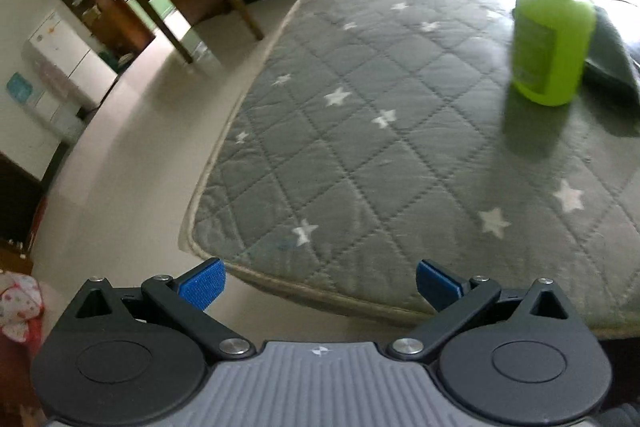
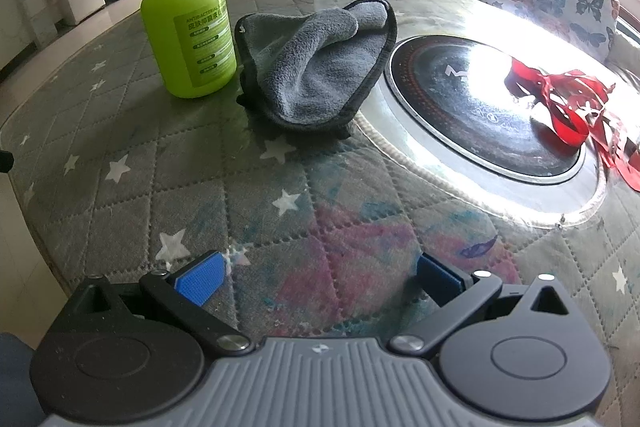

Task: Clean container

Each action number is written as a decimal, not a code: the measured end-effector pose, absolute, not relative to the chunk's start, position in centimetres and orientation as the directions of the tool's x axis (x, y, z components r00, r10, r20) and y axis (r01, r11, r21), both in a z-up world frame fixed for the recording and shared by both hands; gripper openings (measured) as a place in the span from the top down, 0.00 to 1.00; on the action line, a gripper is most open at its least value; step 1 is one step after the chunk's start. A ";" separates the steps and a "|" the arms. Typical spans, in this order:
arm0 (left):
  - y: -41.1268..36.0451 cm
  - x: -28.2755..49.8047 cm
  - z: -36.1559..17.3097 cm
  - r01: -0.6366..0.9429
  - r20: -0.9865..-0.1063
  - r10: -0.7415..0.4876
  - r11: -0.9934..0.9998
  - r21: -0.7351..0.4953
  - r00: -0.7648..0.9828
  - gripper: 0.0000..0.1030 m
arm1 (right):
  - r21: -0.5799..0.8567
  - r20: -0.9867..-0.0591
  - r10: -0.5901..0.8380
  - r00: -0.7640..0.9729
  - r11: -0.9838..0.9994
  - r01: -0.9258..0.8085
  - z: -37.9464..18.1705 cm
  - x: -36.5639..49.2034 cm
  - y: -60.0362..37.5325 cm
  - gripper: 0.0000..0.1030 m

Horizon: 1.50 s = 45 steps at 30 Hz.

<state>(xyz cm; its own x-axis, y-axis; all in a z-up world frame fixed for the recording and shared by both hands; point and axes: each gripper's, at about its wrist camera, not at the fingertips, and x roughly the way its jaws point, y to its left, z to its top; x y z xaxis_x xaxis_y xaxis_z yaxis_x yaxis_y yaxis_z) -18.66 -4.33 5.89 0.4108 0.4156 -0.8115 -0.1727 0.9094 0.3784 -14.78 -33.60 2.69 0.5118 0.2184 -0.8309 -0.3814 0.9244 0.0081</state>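
On the quilted, star-patterned worktop ahead of me, nothing of the cleaning looks begun yet. I read the container as the lime-green bottle, capped and upright at the far left of the right wrist view, its label facing me. Just to its right, so close I cannot tell whether they touch, a grey microfibre cloth lies bunched in a heap, and I see no sign it has been lifted or pressed against anything. Beyond the cloth a round black cooktop sits set into the surface, with a tangle of red ribbon lying across its far right side. My right hand-held gripper hangs low over the near edge, its blue pads spread wide with nothing between them. My left hand-held gripper is likewise wide apart and empty, hovering off the near corner, with the bottle well ahead and to the right. As I judge it, the whole job remains: take up the cloth with one side, steady the bottle with the other, and wipe it down.
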 end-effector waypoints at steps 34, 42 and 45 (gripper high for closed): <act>1.9 -20.0 9.8 -0.599 -0.687 0.602 0.743 0.298 0.406 0.00 | 0.008 -0.823 0.224 0.522 0.924 -0.383 2.5 -14.8 -33.7 0.00; 0.5 -19.7 9.5 -0.545 -0.704 0.568 0.782 0.301 0.426 0.00 | 0.008 -0.823 0.223 0.522 0.924 -0.382 2.6 -14.8 -33.7 0.00; 0.2 -19.2 9.0 -0.528 -0.714 0.552 0.796 0.298 0.430 0.00 | 0.009 -0.822 0.224 0.523 0.924 -0.381 2.6 -14.9 -33.7 0.00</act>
